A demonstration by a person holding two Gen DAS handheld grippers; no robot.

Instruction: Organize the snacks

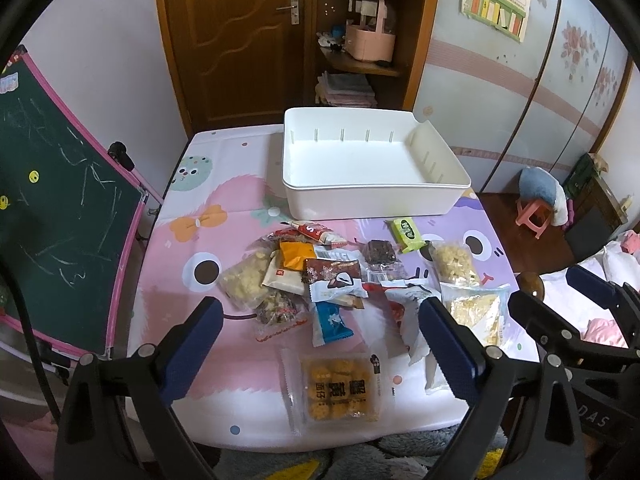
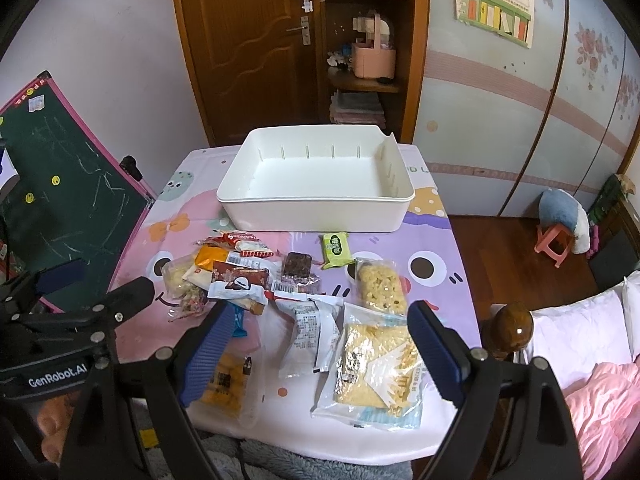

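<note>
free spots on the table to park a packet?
Bare: the bin floor; the strip left of the bin; the mat left of the snack pile. Crowded: the pile from bin front to near edge.

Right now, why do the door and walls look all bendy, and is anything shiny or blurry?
Left wrist view: the fisheye lens bends the door and darkens the corners. Right wrist view: same bending; a bright glint sits on the brown knob, and the clear snack wrapper shines. Both views look sharp, lit softly, with faint shadows.
</note>
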